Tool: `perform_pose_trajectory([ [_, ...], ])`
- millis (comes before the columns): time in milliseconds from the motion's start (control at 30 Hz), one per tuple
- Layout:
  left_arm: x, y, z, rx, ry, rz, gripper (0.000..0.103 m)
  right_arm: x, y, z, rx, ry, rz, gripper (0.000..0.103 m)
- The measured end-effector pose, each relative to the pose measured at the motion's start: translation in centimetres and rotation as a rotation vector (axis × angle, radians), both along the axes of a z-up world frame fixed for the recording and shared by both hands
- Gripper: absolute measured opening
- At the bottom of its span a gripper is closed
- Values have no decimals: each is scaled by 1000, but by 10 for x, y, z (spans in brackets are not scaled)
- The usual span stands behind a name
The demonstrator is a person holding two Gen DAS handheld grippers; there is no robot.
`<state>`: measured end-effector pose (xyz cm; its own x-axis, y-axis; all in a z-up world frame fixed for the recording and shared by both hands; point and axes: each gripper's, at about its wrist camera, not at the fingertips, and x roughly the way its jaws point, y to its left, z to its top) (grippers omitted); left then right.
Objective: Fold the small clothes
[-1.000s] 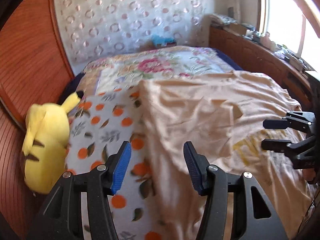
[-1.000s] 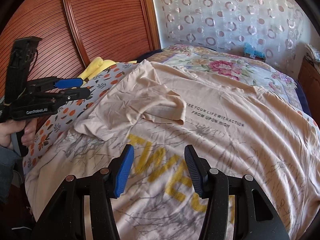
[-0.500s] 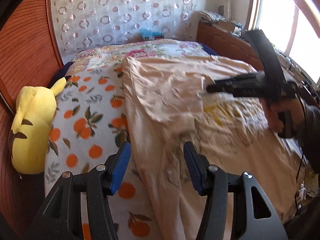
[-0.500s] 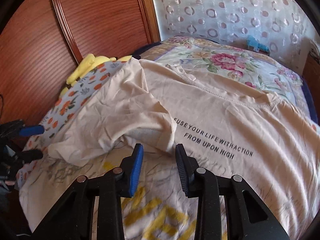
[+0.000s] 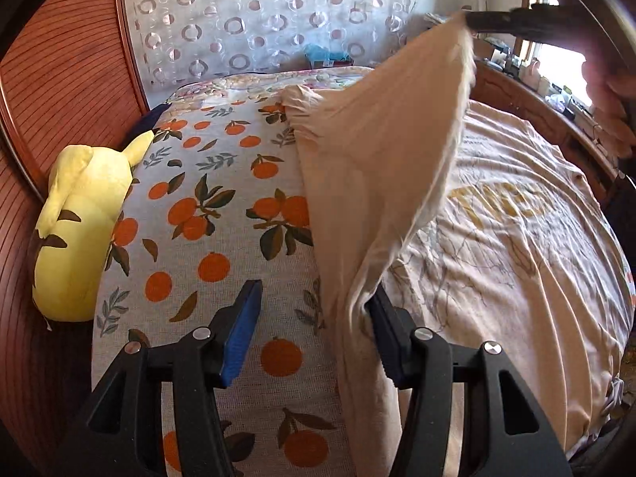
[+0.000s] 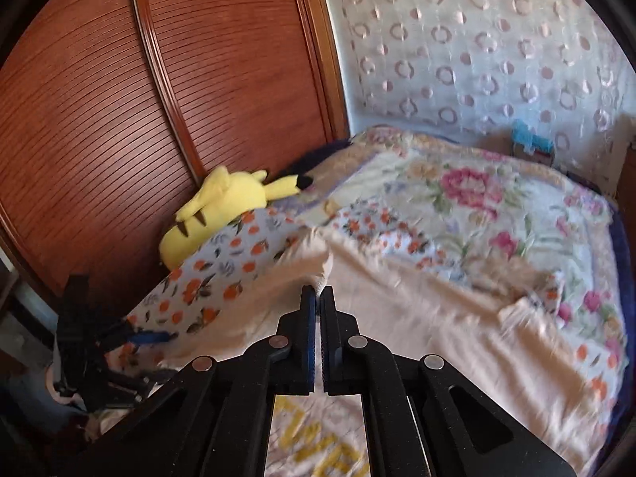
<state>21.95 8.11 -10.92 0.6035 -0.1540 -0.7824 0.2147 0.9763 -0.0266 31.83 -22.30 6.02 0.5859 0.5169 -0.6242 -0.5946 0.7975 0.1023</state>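
A beige T-shirt [image 5: 497,258] with yellow lettering lies spread over the bed. My right gripper [image 6: 318,295] is shut on a fold of the shirt's sleeve and holds it up off the bed. In the left wrist view the raised cloth hangs like a tent from the right gripper [image 5: 473,22] at the top right, with a hand [image 5: 608,91] behind it. My left gripper [image 5: 316,294] is open low over the shirt's left edge. The hanging cloth brushes its right finger [image 5: 381,318], and its pads do not press on anything. It also shows at the left as the left gripper [image 6: 119,338] in the right wrist view.
A yellow plush toy [image 5: 79,214] lies against the wooden wardrobe [image 6: 159,99] on the left. An orange-print sheet [image 5: 222,206] covers the bed's near left, a floral quilt [image 6: 477,198] the far end. A wooden ledge [image 5: 556,119] with small items runs under the window on the right.
My right gripper closed on the shirt's sleeve fold and rose, pulling the cloth up. My left gripper moved lower and closer to the shirt's left edge, still open.
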Motion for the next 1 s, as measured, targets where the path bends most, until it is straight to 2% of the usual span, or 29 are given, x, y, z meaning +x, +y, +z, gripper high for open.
perform_pose_trajectory([
  [167,-2,-4,-4,3,-1,-3,56,31,14,-48,-110,73,-106,3],
  [233,-1,-7,-4,10,-1,-9,56,37,14,-64,-115,100,-125,10],
  [300,0,-7,-4,10,0,-13,56,29,11,-74,-127,81,-139,27],
  [400,-1,-8,-2,2,-7,-15,56,7,11,-79,-113,66,-129,38],
  [467,-5,-8,3,-8,-27,-17,56,-18,12,-82,-89,56,-93,38],
  [600,-7,-5,11,-25,-50,-8,56,-63,36,-100,-63,98,61,38],
  [667,-8,-3,13,-23,-52,-2,56,-75,50,-112,-71,129,104,38],
  [833,-11,5,11,-20,-46,21,56,-82,71,-129,-116,108,134,38],
  [867,-13,7,12,-26,-49,25,56,-78,73,-131,-119,104,134,36],
  [900,-14,9,14,-35,-53,29,56,-76,75,-132,-124,100,137,27],
  [1000,-17,13,17,-51,-64,37,56,-73,81,-136,-156,103,132,18],
])
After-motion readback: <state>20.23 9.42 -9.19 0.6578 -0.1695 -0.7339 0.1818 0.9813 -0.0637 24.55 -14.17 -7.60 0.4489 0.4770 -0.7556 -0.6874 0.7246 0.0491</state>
